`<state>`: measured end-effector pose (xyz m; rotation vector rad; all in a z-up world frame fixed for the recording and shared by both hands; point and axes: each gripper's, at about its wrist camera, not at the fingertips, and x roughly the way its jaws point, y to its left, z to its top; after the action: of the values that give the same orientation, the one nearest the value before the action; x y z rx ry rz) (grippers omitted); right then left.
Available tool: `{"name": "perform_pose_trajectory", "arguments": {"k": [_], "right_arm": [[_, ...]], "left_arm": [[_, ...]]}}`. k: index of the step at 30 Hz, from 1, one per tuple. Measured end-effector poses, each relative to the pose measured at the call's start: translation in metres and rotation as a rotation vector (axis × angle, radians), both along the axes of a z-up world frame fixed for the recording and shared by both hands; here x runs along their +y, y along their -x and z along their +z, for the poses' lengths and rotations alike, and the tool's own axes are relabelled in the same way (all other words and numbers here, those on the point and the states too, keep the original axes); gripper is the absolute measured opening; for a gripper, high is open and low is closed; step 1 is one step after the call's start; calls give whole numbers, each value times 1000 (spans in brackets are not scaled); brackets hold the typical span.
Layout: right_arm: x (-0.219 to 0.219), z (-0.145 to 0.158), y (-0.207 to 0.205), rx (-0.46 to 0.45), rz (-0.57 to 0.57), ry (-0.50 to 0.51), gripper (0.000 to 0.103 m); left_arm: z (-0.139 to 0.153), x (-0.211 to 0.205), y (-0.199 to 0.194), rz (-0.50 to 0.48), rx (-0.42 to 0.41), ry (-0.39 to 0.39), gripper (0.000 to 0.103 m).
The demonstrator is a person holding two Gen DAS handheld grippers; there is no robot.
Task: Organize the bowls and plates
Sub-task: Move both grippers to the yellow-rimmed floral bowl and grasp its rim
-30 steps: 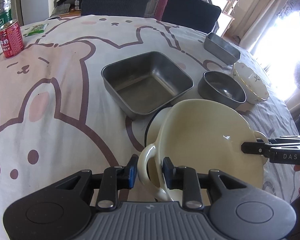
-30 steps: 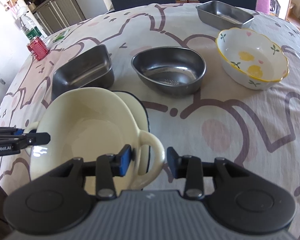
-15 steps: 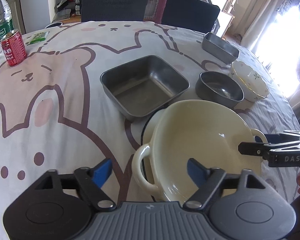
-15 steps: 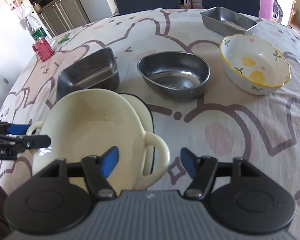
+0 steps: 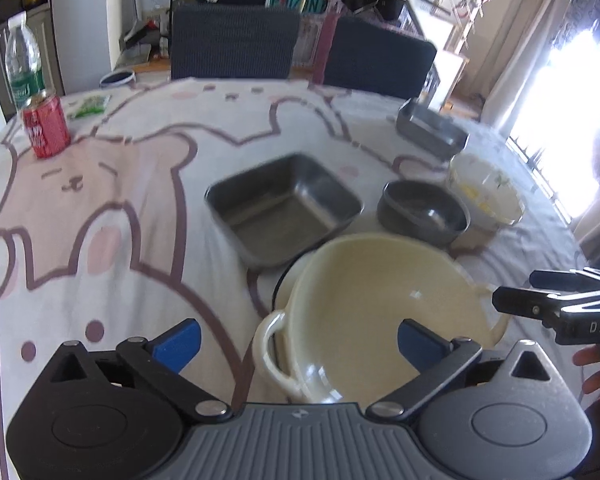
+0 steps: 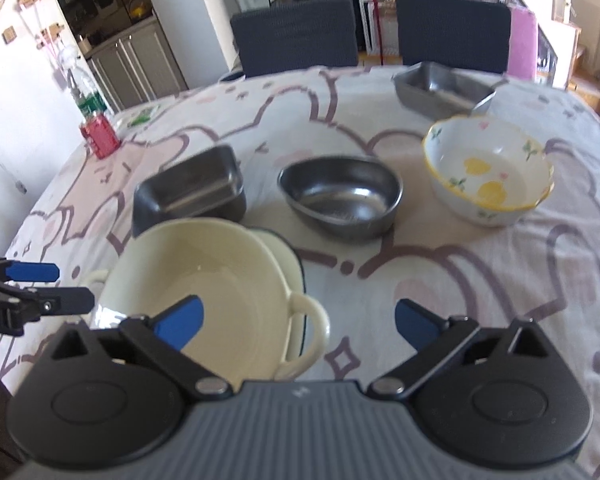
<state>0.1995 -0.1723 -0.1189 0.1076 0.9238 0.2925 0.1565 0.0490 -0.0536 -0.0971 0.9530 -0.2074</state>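
Both tongs have just spread wide and grip nothing: the left tongs (image 5: 298, 338) and right tongs (image 6: 298, 318) flank the cream bowl's (image 5: 384, 300) handles without touching. The bowl sits nested in a dark-rimmed dish (image 6: 290, 258) on the table (image 5: 100, 240). Behind the bowl stand a square steel pan (image 5: 282, 206), a steel bowl (image 6: 340, 196) and a flowered bowl (image 6: 488, 170).

right gripper (image 6: 298, 320) jaws just opened wide above cream bowl (image 6: 196, 284); handle unclamped
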Motion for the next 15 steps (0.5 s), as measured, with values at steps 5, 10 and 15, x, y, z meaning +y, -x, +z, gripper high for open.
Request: {"name": "perform_pose_trajectory", "arguments": {"k": [5,10,15], "right_arm": [[-22,25,6,-88,-59,-27,103],[-54,42,5,-152,-158,-72,103],[-93,50,-5,-182,-266,-80,103]], "left_arm": [[22,-19,-3,-27,-74,17,103],[36,-48,-12,-74,-125,33,103],[41,-81,-27,-130,-160,54,103]]}}
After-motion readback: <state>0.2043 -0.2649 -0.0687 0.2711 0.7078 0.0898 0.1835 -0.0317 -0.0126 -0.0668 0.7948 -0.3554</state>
